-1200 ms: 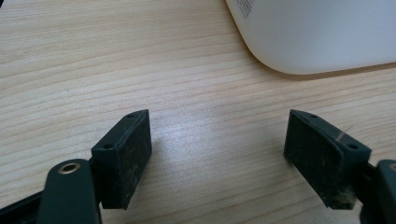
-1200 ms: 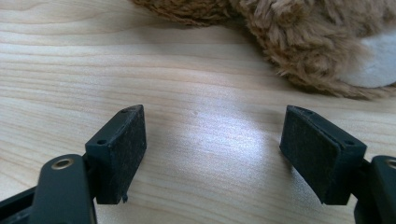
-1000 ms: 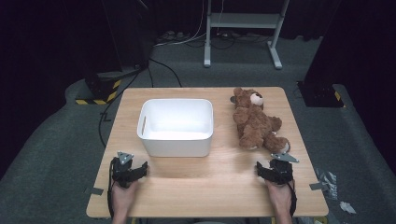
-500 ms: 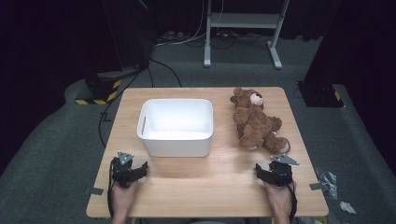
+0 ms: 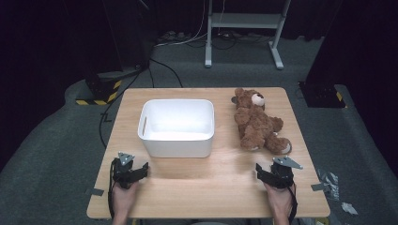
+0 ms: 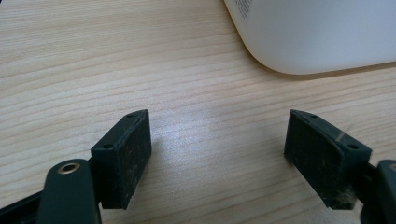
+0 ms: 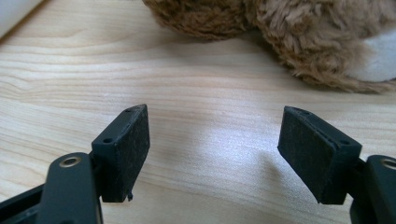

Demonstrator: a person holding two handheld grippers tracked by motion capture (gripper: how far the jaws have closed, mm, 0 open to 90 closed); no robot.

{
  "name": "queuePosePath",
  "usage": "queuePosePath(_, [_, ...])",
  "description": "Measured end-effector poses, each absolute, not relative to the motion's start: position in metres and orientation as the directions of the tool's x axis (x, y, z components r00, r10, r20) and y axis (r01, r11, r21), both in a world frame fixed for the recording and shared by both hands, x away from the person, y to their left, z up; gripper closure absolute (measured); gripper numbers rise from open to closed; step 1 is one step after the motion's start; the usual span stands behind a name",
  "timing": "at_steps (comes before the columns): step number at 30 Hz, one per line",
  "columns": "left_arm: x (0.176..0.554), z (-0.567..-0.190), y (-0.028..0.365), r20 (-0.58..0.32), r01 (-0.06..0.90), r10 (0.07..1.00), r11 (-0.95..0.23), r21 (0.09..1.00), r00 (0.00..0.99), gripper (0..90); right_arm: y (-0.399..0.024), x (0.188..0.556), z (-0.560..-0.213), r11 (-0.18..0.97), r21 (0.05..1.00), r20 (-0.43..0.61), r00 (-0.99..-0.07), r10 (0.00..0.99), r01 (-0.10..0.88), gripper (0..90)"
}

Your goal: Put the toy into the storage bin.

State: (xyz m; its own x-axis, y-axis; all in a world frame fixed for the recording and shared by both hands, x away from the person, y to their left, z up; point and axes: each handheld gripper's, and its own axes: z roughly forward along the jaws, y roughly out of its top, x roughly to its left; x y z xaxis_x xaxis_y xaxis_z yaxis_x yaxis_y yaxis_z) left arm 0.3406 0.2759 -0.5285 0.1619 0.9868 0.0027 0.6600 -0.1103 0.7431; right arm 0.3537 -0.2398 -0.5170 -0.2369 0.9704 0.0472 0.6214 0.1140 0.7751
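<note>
A brown teddy bear (image 5: 257, 123) lies on its back at the right of the wooden table (image 5: 220, 178), head toward the far edge. A white plastic bin (image 5: 176, 126) stands empty at the table's middle left. My left gripper (image 5: 133, 171) rests near the front left edge, open, with the bin's rounded corner (image 6: 308, 37) just ahead of its jaws. My right gripper (image 5: 270, 174) rests near the front right edge, open, a short way in front of the bear's feet (image 7: 299, 32). Nothing is between either pair of jaws.
Bare wood lies between the two grippers and in front of the bin. Beyond the table is grey carpet with black cables (image 5: 155, 65), a metal stand's legs (image 5: 244, 28) and a yellow-black striped block (image 5: 101, 91).
The right gripper has shifted slightly; the left gripper, bear and bin have not moved.
</note>
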Motion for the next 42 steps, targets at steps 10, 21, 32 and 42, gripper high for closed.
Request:
queuePosePath(10, [0.341,-0.529,0.276,0.003,0.660,0.987,-0.110,0.743,0.162,22.9,-0.239,0.350,-0.513,0.093,0.789,0.065,-0.233,0.970,0.608,26.6])
queuePosePath(21, [0.341,-0.529,0.276,0.002,0.660,0.987,-0.110,0.743,0.162,22.9,-0.238,0.347,-0.503,0.077,0.791,0.115,-0.270,0.956,0.607,25.8])
queuePosePath(32, [0.340,-0.529,0.276,0.002,0.660,0.987,-0.111,0.743,0.164,22.9,-0.239,0.348,-0.497,0.056,0.803,0.126,-0.259,0.958,0.594,18.4])
queuePosePath(42, [0.340,-0.528,0.276,0.003,0.661,0.986,-0.113,0.742,0.165,22.8,-0.241,0.349,-0.488,0.026,0.826,0.151,-0.264,0.953,0.564,17.8])
